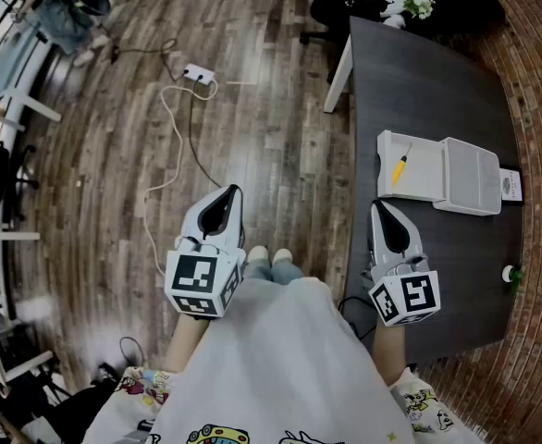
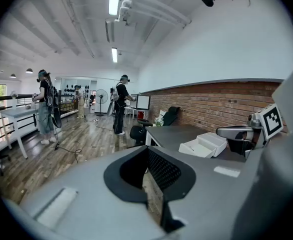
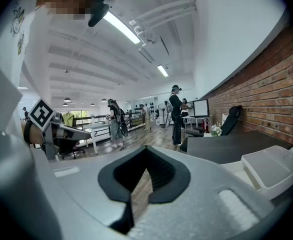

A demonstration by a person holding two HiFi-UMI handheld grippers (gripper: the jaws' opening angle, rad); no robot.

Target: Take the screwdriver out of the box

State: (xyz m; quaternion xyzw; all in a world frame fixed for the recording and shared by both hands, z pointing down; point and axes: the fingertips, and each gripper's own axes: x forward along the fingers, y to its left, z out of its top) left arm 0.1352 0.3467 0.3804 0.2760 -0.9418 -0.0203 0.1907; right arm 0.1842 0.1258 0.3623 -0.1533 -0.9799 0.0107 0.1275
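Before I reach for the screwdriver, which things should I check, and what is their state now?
1. The box is open: ok.
2. The screwdriver shows inside the box: ok.
3. The right gripper is empty: ok.
4. The right gripper is open for a grasp: not ok, it is shut.
5. The left gripper is empty and away from the box: ok.
6. The table is bare between the right gripper and the box: ok.

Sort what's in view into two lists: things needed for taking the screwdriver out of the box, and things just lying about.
For the job:
- screwdriver, lying in the open box
- left gripper and right gripper, both shut and empty

Just lying about:
- power strip on the floor
- office chair
- flowers at the table's far end
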